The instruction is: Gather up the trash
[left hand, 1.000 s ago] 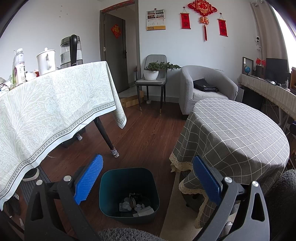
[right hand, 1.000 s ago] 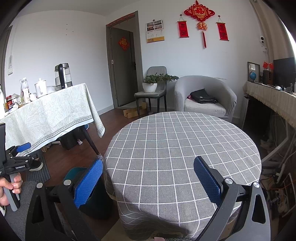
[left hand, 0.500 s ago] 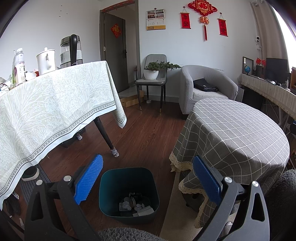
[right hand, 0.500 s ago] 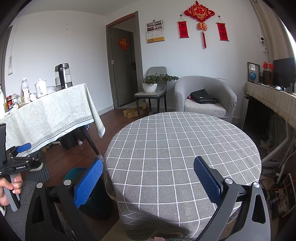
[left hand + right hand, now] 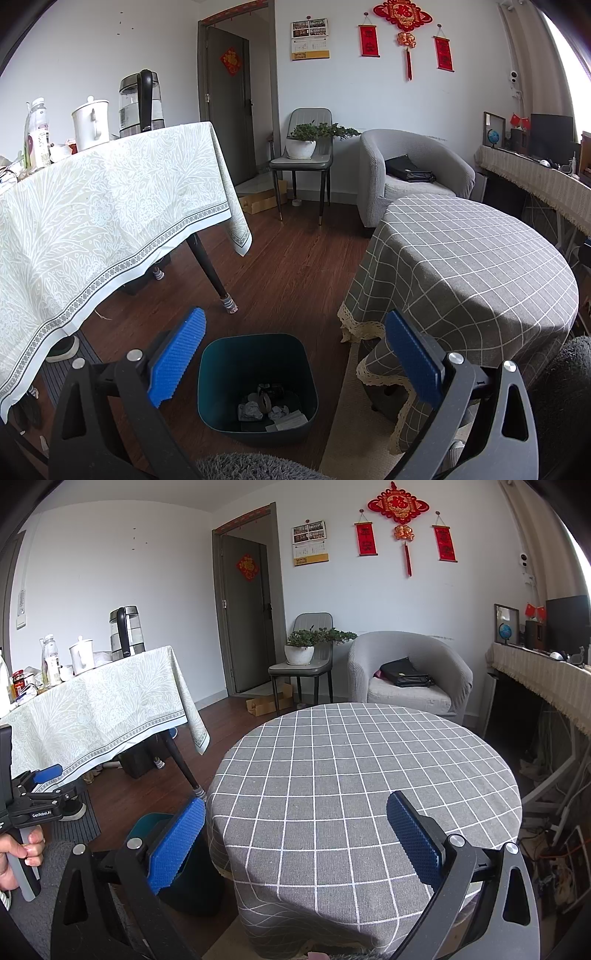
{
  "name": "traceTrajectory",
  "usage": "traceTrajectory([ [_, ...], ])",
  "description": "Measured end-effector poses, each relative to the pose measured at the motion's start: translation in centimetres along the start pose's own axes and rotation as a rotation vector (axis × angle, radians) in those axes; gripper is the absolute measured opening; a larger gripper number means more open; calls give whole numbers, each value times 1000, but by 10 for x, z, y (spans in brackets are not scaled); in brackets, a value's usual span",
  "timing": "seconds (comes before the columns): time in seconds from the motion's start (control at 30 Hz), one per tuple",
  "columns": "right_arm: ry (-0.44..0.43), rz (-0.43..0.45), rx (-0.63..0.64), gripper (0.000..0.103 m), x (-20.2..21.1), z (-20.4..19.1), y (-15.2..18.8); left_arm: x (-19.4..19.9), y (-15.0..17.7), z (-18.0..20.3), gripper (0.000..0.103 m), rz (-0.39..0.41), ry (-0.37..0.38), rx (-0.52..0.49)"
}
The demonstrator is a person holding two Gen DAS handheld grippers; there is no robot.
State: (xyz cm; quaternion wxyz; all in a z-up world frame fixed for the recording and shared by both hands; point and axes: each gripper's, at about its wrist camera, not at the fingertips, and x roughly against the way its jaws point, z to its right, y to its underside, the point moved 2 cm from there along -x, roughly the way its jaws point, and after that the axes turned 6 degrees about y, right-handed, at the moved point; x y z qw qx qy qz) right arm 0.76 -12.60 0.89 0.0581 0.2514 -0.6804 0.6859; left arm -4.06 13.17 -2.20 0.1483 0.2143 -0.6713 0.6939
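The trash bin (image 5: 258, 384) sits on the wood floor right between and just past your left gripper (image 5: 295, 354) fingers, with crumpled paper scraps (image 5: 271, 408) lying at the bottom of it. Both blue pads are spread wide, nothing between them. Your right gripper (image 5: 295, 836) is spread wide too, empty, with the round checked table (image 5: 365, 768) straight ahead past its fingers. The bin peeks out behind its left finger, tucked just beside the tablecloth's edge.
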Motion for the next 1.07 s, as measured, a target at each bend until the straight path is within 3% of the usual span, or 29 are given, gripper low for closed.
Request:
traceTrajectory([
  [1.07,0,1,0,99,0,0,0,-3,-1,-5,100,-8,6,13],
])
